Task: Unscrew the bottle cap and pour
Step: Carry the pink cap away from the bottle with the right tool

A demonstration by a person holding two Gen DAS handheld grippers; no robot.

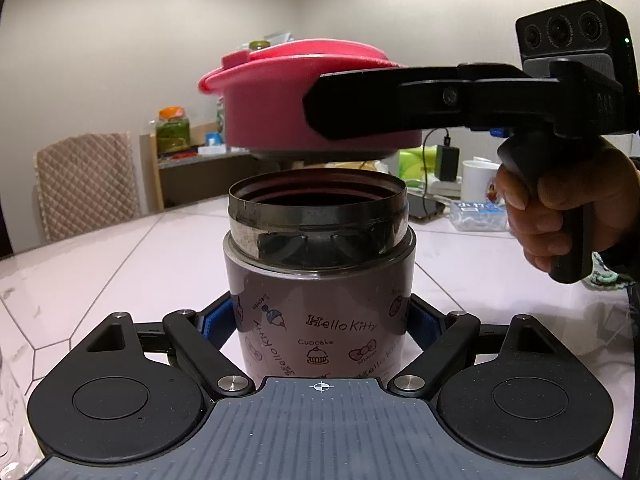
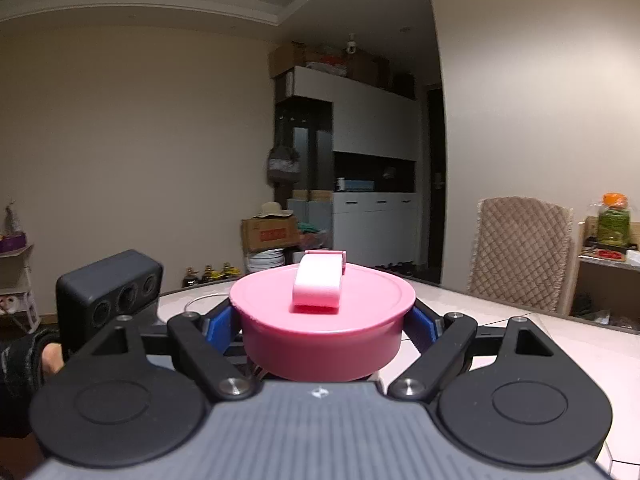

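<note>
Your left gripper (image 1: 320,320) clamps the brown printed steel bottle (image 1: 320,280), upright on the white table (image 1: 100,260). Your right gripper (image 2: 322,322) grips the round pink plastic cap (image 2: 320,320), held clear above the bottle's open mouth.

Plain beige walls (image 2: 140,140) are met by a white ceiling moulding (image 2: 160,2). A quilted chair (image 2: 520,256) is drawn up to the white tiled table (image 1: 100,264). White cabinets (image 2: 372,160) topped with cardboard boxes (image 2: 288,58) are seen beside a dark doorway (image 2: 435,184).

Pink cap (image 2: 322,320); brown, perhaps mauve, jar (image 1: 320,320), cartoon print; beige quilted chair (image 2: 520,252).
</note>
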